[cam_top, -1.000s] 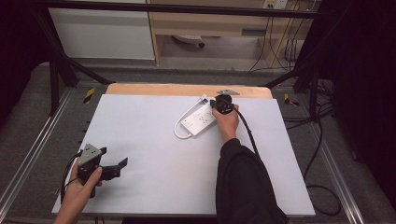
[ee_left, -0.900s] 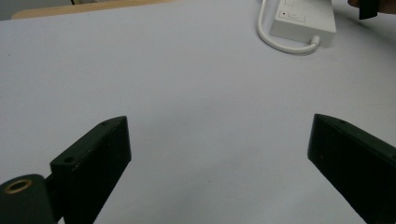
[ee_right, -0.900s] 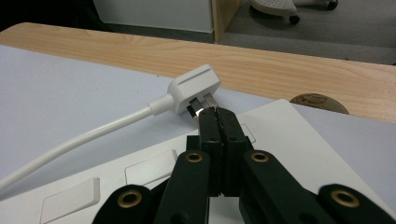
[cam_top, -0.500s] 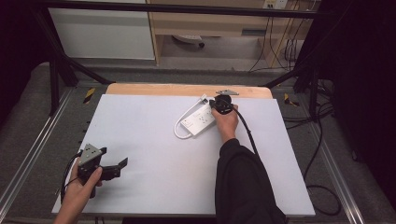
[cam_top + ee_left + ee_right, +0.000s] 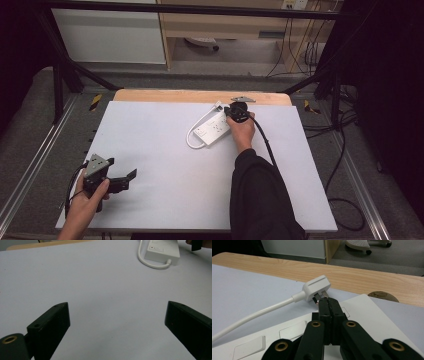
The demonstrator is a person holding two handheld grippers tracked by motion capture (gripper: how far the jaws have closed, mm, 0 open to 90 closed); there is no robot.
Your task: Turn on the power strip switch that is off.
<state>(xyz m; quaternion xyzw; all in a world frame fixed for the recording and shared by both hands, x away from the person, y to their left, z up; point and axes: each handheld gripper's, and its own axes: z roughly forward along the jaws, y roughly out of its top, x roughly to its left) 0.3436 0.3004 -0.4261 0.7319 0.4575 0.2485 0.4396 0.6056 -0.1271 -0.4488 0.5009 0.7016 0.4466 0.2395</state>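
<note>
A white power strip [image 5: 214,130] lies at the far middle of the white table top [image 5: 165,165], its cable looping round its near-left end. In the right gripper view its white plug [image 5: 317,288] rests on the table beyond the strip [image 5: 364,312], prongs towards me. My right gripper [image 5: 328,303] hovers over the strip with its jaws shut together, tips at the plug's prongs; I cannot tell whether a prong is pinched. In the high view this right gripper [image 5: 231,112] sits at the strip's far end. My left gripper [image 5: 126,178] rests open at the near left, and the left gripper [image 5: 117,322] has nothing between its jaws.
A wooden strip [image 5: 200,96] runs along the table's far edge. Metal frame rails [image 5: 30,165] flank the table on both sides. Black cables [image 5: 345,200] trail on the floor at the right. A white cabinet [image 5: 110,35] stands behind the table.
</note>
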